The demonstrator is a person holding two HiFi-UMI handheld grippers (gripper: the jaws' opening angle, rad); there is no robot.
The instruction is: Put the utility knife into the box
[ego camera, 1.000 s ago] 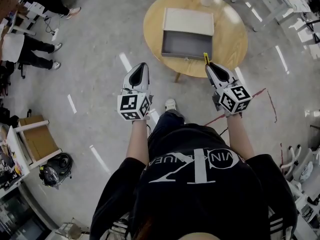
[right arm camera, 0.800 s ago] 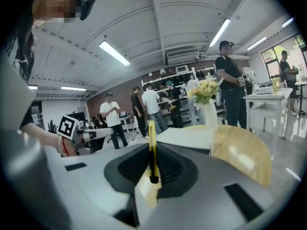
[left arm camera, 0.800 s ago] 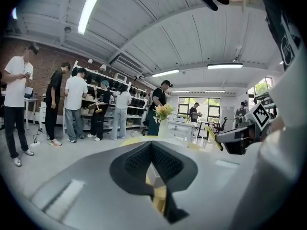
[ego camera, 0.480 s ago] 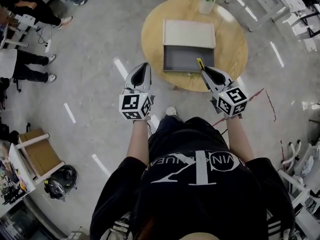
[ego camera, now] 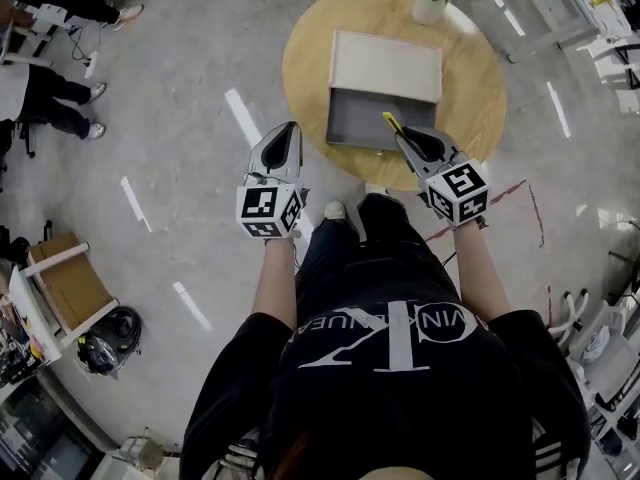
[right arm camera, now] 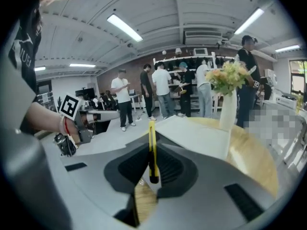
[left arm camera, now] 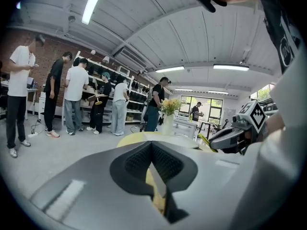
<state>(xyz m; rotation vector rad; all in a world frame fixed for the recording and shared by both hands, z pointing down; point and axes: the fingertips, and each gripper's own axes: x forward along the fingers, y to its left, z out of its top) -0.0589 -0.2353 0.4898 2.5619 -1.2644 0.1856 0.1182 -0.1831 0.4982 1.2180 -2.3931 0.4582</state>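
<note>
The round table (ego camera: 470,98) bears the open box (ego camera: 372,118); the carry is in hand; the right gripper (ego camera: 400,134) hovers at the box's near edge, jaws clamped on the yellow utility knife (right arm camera: 151,138); the left gripper (ego camera: 284,136) hangs over the floor, jaws together, empty; next, by my judgement, the knife goes forward over the grey inside, lowers, and the jaws part.

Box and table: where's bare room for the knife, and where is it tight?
The box is bare inside, bordered behind by its pale top. Bare wood lies on the table left and right of the box. The only crowding is at the far edge, by the vase. The right tongs hold the utility knife over the box's near right corner.
</note>
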